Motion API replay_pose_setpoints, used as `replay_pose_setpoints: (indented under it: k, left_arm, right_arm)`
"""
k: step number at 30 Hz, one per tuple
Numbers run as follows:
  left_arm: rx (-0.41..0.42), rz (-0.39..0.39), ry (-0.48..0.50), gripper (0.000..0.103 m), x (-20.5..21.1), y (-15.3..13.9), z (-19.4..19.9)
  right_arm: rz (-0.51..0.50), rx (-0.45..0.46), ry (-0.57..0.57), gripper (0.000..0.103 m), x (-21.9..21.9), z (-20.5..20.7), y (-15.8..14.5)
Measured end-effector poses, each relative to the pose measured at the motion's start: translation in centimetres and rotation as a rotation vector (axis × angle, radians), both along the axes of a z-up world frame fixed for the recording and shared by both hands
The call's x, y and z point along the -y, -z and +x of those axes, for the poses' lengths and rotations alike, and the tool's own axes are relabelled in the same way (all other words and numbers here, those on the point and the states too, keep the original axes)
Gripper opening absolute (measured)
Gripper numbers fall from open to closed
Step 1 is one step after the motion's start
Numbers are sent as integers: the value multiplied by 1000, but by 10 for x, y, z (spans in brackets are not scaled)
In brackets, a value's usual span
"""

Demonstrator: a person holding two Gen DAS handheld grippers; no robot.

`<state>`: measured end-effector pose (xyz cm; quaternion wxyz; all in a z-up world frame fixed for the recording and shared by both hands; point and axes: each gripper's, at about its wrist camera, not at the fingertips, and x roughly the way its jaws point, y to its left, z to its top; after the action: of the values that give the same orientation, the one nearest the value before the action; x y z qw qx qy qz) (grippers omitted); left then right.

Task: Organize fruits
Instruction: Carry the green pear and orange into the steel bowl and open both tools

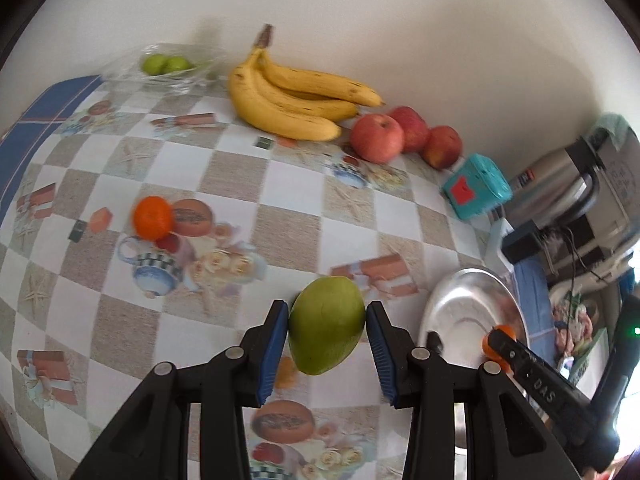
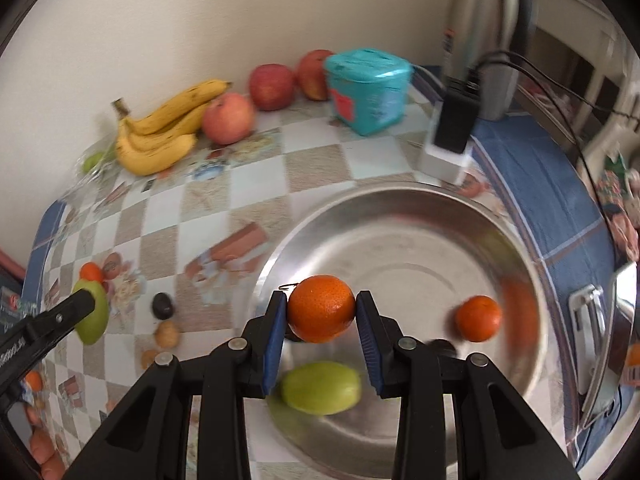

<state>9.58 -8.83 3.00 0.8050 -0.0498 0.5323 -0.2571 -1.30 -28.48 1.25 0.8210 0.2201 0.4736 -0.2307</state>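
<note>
One readable mark, "DAS", right gripper (image 1: 496,344), holding tangerine (image 2: 321,308)

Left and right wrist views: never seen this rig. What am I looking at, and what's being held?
No robot arm: a person carries a two-finger clamp in each hand, each with a fisheye camera looking along its fingers. In the left view, the left gripper is clamped on a green mango above the checked tablecloth. In the right view, the right gripper holds an orange over a steel basin, which holds another orange and another green fruit. By the wall lie bananas, apples and a teal box.
</note>
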Motion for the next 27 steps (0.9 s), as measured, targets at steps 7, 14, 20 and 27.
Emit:
replay_pose_setpoints:
  k: [7,14,20,27]
  left_arm:
    - [27,-1,159,43,52,-5,-35]
    - [67,18,276,43,90,-2,-67]
    - [80,49,333,43,111,7,-81]
    - [127,79,346,43,134,9,-77]
  right_arm:
    - [23,17,111,36,40,-31,-3]
    - [38,59,144,37,55,-44,-10]
    - [60,60,148,37,59,-45,-5]
    - [66,63,148,37,64,-42,3]
